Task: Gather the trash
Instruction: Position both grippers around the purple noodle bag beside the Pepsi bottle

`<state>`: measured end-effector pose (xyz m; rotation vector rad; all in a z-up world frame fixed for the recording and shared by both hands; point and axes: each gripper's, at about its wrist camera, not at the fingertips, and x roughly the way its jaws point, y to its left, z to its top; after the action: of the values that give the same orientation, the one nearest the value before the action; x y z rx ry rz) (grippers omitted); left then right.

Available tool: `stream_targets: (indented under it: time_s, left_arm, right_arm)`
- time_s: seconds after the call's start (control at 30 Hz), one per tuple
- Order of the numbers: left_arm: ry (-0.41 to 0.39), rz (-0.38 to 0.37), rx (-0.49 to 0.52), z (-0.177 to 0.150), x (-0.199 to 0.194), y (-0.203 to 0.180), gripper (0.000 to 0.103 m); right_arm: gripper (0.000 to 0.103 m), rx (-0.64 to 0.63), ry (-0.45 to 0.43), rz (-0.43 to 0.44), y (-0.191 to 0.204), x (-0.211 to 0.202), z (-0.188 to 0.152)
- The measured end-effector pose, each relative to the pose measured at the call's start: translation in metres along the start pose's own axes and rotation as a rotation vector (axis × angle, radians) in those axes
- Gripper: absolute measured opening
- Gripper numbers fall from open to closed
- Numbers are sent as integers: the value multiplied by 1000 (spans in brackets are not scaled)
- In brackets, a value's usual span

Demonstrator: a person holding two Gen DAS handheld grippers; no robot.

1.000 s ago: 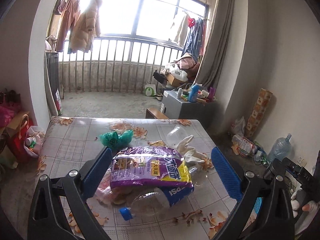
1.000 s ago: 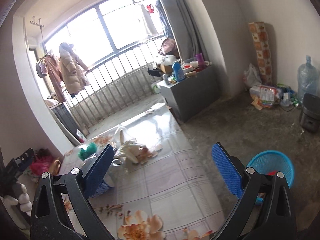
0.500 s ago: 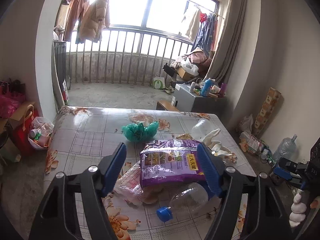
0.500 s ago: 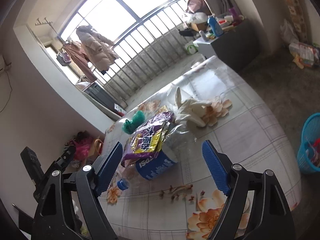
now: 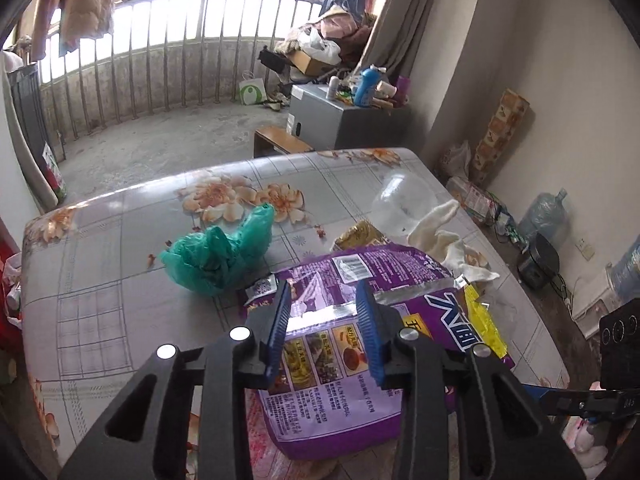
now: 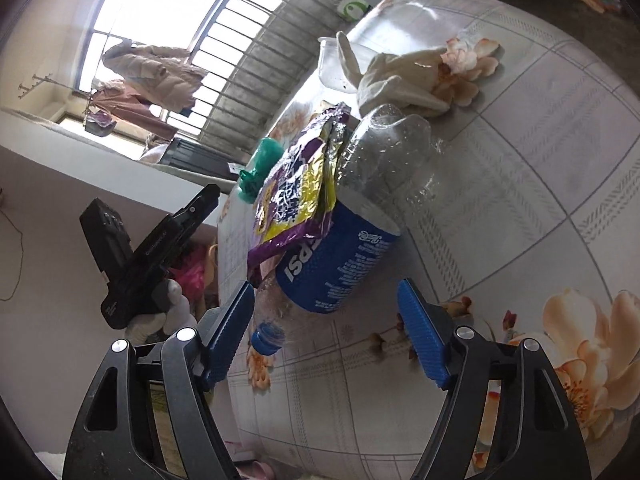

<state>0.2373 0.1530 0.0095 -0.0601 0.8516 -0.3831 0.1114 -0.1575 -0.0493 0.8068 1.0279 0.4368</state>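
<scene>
A purple snack bag lies on the flowered table, on top of a clear Pepsi bottle with a blue cap. My left gripper hovers just over the bag's near half. Its jaws are closing, with the bag's surface between them and the pads not pressing. My right gripper stands open, with the bottle's blue label just beyond its fingertips. A crumpled green plastic bag, a white cloth and a clear plastic tub lie farther back.
In the right wrist view a gloved hand holds the left tool at the table's left edge. Beyond the table stand a wooden stool, a grey cabinet and a balcony railing. Water jugs and a black pot sit on the floor at the right.
Both grippers have come down and closer to the trash pile. The left jaws have narrowed a lot over the purple bag. The right view has rolled and now faces the bottle.
</scene>
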Motion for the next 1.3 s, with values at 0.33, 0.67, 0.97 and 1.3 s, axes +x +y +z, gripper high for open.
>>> stream_targets:
  time_s: [0.33, 0.67, 0.97, 1.3]
  left_arm:
    - [219, -190, 54, -43, 24, -37, 27]
    - [284, -343, 62, -71, 13, -91, 27]
    - [275, -501, -27, -86, 24, -150, 27]
    - [65, -411, -96, -69, -25, -110, 32]
  right_arm:
    - [67, 174, 29, 127, -31, 2, 7]
    - [58, 235, 5, 184, -57, -28, 21]
    - [58, 243, -66, 115, -84, -62, 40]
    - [68, 240, -152, 97, -96, -83, 30]
